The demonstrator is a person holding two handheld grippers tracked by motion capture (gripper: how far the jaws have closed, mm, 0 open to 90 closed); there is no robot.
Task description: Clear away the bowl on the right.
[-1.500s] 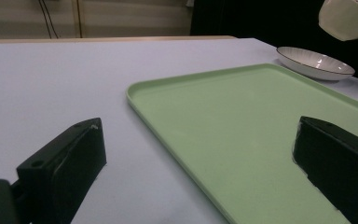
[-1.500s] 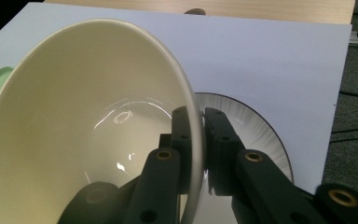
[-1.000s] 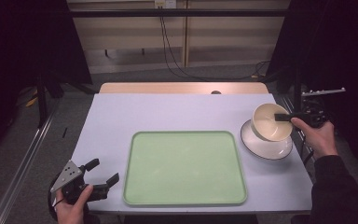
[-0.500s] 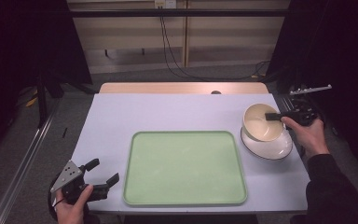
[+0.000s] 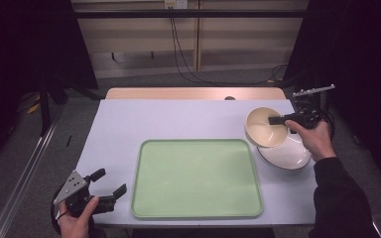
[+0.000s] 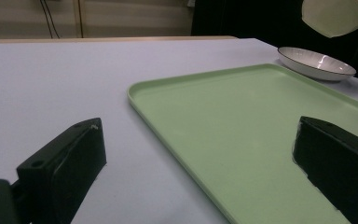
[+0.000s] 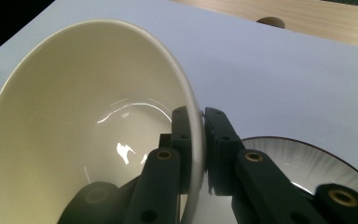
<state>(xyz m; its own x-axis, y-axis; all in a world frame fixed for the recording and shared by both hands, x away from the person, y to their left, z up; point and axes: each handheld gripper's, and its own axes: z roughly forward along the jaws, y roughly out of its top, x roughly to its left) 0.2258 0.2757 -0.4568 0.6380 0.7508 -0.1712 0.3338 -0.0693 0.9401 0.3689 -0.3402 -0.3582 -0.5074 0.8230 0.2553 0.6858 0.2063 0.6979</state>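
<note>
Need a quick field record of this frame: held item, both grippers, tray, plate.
held item: cream bowl, lifted off the table and tilted
right gripper: shut on the bowl's rim, one jaw inside, one outside
left gripper: open, nothing between the jaws, near the table's front left corner
tray: green, flat on the table, nothing on it
plate: white with a dark rim, on the table right of the tray, under the bowl
table: pale top
</note>
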